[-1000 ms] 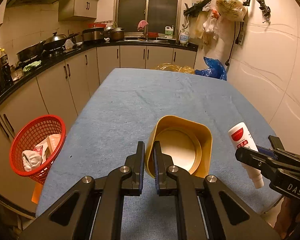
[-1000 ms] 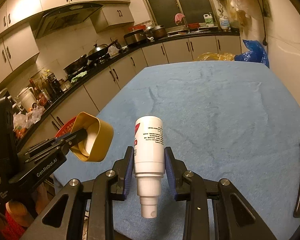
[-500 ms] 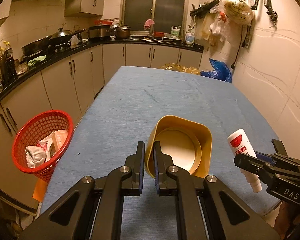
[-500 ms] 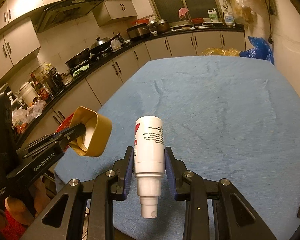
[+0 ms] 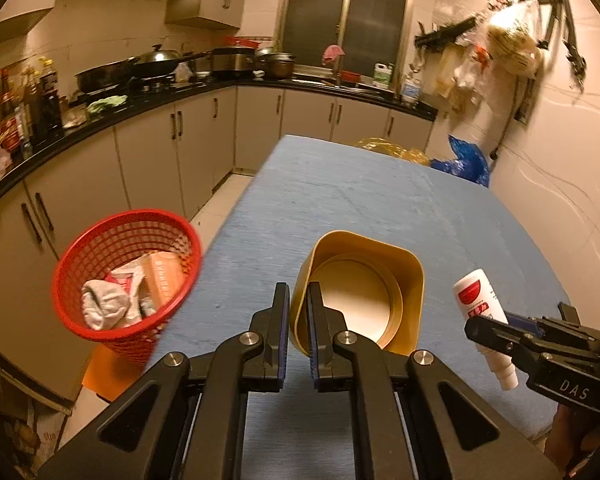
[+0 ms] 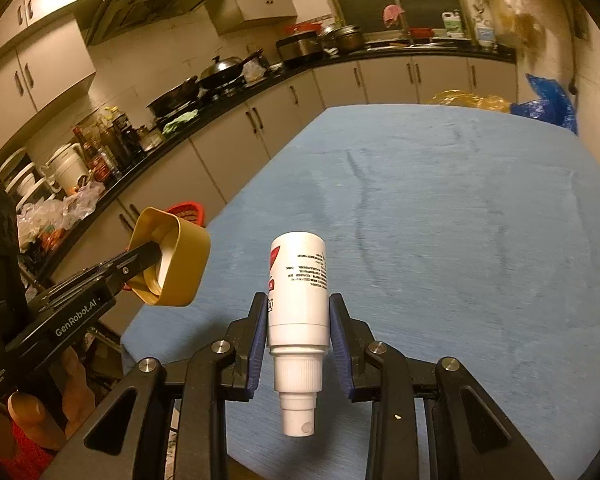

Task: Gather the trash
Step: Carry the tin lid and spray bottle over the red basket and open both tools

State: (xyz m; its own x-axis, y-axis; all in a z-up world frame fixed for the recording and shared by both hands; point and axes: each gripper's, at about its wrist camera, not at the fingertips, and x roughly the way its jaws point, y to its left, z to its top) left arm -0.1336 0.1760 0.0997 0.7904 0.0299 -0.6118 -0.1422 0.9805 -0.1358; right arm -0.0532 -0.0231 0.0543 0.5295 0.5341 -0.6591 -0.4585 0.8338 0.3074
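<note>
My left gripper is shut on the left wall of a gold square tin and holds it in the air over the near part of the blue table. The tin also shows in the right wrist view. My right gripper is shut on a white spray bottle with red print, nozzle towards the camera; the bottle also shows in the left wrist view. A red mesh basket holding crumpled paper and a carton stands off the table's left edge.
Kitchen cabinets and a black counter with pots and bottles run along the left and back. A yellow bag and a blue bag lie at the table's far end. A wall is close on the right.
Both grippers have risen and swung left with their loads. The red basket now appears larger and nearer the left gripper.
</note>
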